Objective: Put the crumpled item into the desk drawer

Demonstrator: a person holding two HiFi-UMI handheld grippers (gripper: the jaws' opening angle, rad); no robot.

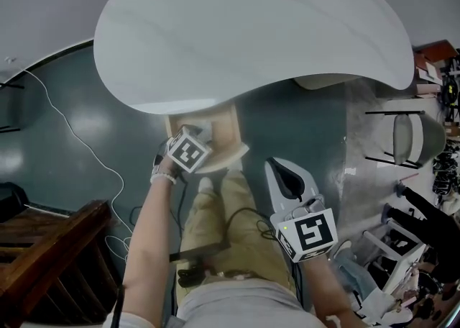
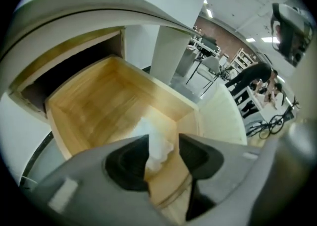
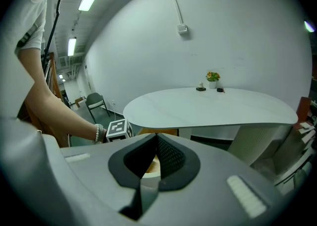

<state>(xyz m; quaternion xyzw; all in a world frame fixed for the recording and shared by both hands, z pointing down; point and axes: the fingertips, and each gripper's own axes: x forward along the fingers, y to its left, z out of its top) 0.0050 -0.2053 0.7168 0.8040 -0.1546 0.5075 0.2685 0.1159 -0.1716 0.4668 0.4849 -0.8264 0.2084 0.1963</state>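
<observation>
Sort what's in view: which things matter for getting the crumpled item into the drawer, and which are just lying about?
Job: crumpled item, lying in the open drawer; left gripper, jaws open over it.
Lying about: right gripper, shut and empty; potted plant on the desk; chair; floor cable.

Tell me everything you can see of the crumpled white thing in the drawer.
The crumpled item is a white creased wad, paper or tissue by its look. It lies on the floor of the open wooden drawer, near a corner. The left gripper hovers over it, jaws apart; whether one jaw brushes it is unclear.
</observation>
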